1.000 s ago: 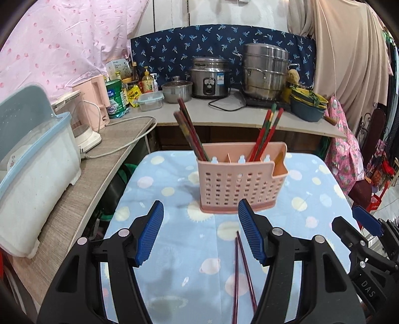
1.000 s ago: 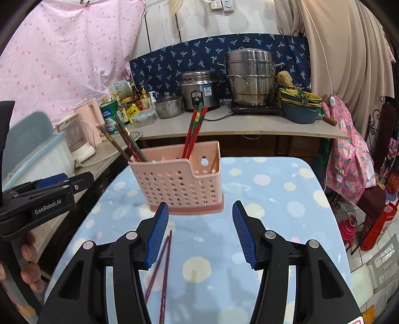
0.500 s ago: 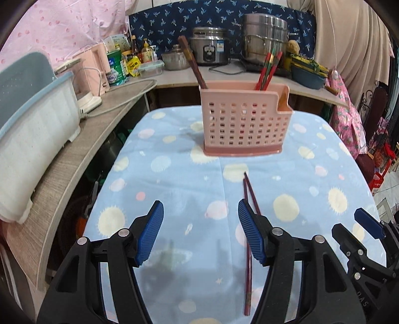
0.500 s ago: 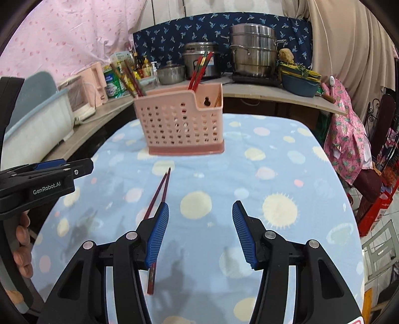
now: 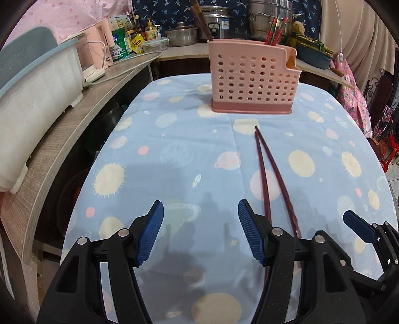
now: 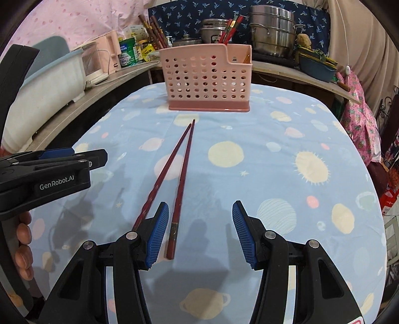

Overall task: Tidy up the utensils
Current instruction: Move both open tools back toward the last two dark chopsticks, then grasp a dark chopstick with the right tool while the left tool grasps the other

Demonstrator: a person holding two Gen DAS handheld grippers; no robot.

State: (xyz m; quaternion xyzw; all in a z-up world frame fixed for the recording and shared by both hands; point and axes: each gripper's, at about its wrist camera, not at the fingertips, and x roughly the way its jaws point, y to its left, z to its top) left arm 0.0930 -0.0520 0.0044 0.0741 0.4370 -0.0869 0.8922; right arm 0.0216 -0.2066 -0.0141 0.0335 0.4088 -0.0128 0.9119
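Observation:
A pair of dark red chopsticks (image 6: 180, 174) lies on the blue planet-print tablecloth (image 6: 286, 162), tips toward a pink perforated utensil holder (image 6: 208, 79). The holder has dark chopsticks at its left and red ones at its right. My right gripper (image 6: 198, 234) is open and empty, its left finger beside the chopsticks' thick ends. My left gripper (image 5: 199, 234) is open and empty, left of the same chopsticks (image 5: 271, 174). The holder (image 5: 251, 79) stands at the table's far end.
A wooden counter (image 5: 74, 119) runs along the left with a white and blue tub (image 5: 32, 92), a kettle and cans. Behind are a rice cooker (image 5: 217, 22), steel pots (image 6: 271, 35) and a blue bowl (image 6: 316, 64). The table drops off at the right.
Both grippers have pulled back from the holder and lowered toward the near end of the table. The chopsticks on the cloth now lie in full view, just ahead of the fingers.

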